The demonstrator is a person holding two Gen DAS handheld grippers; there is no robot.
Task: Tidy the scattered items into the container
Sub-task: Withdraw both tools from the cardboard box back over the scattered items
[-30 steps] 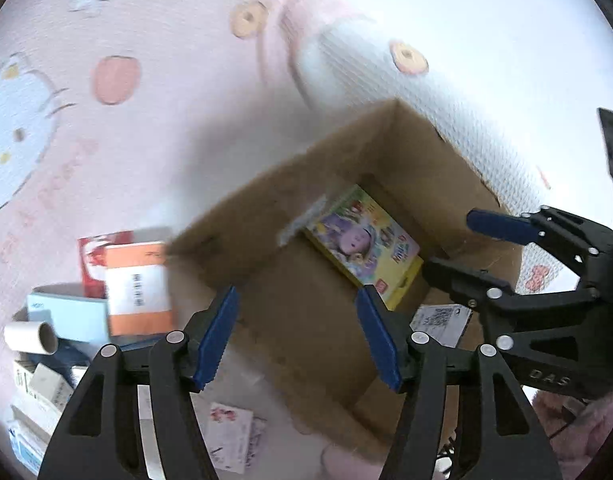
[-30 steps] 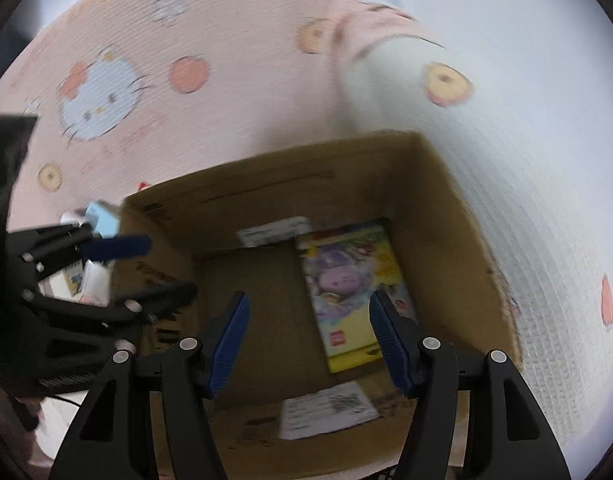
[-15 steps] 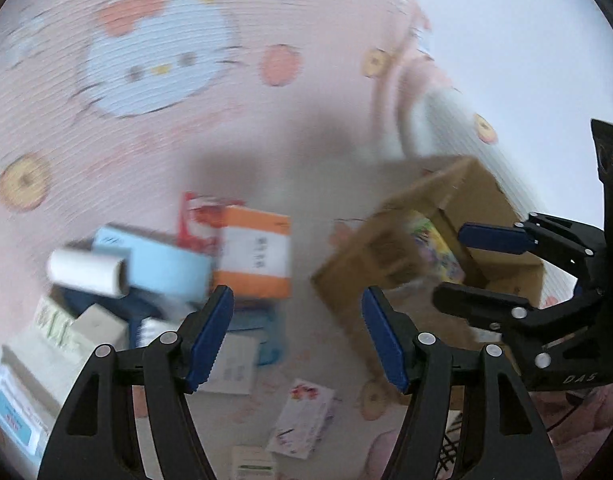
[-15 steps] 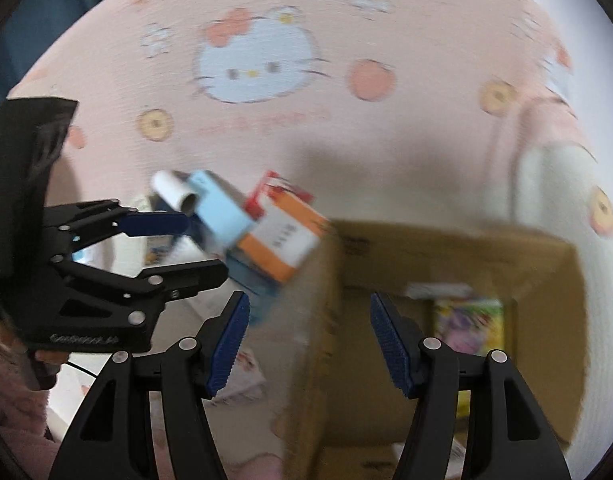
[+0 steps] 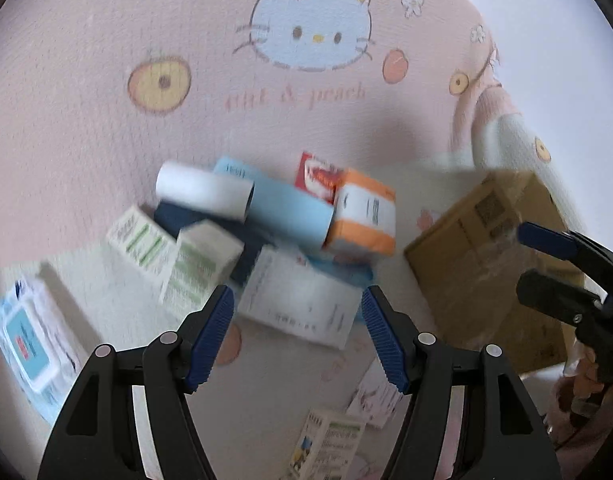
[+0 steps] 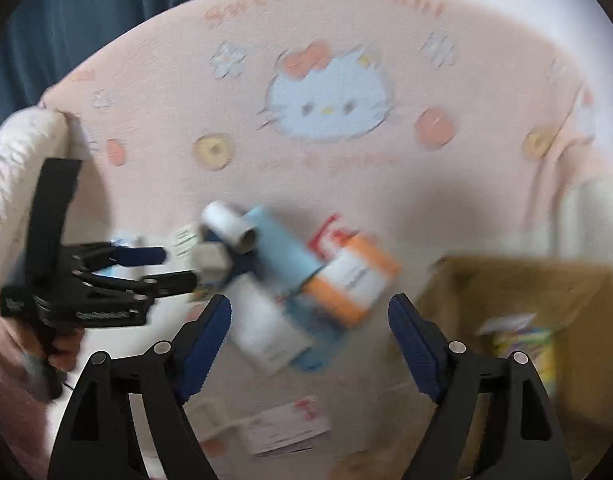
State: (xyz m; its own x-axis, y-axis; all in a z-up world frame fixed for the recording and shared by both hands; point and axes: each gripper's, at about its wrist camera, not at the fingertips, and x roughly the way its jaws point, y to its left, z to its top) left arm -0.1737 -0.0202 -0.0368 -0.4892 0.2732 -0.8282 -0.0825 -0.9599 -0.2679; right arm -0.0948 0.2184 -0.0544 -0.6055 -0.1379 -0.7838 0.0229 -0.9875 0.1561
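Observation:
A heap of scattered items lies on the pink blanket: an orange-and-white box (image 5: 364, 216), a light blue box (image 5: 286, 210), a white roll (image 5: 204, 188), green-printed white boxes (image 5: 198, 268) and a white box (image 5: 302, 300). The cardboard box (image 5: 486, 256) stands to the right; in the right wrist view (image 6: 546, 300) a colourful box (image 6: 526, 340) lies inside. My left gripper (image 5: 298, 332) is open and empty above the white box. My right gripper (image 6: 310, 340) is open and empty above the heap, whose orange box (image 6: 354, 280) shows blurred.
A wet-wipes pack (image 5: 30, 344) lies at the far left. Small cards and a leaflet box (image 5: 330, 444) lie near the front. The blanket (image 5: 146, 20) with a cat print covers the surface; a dark blue curtain (image 6: 86, 12) hangs behind.
Both grippers have swung left, away from above the cardboard box to above the heap of items. Both stay open and empty.

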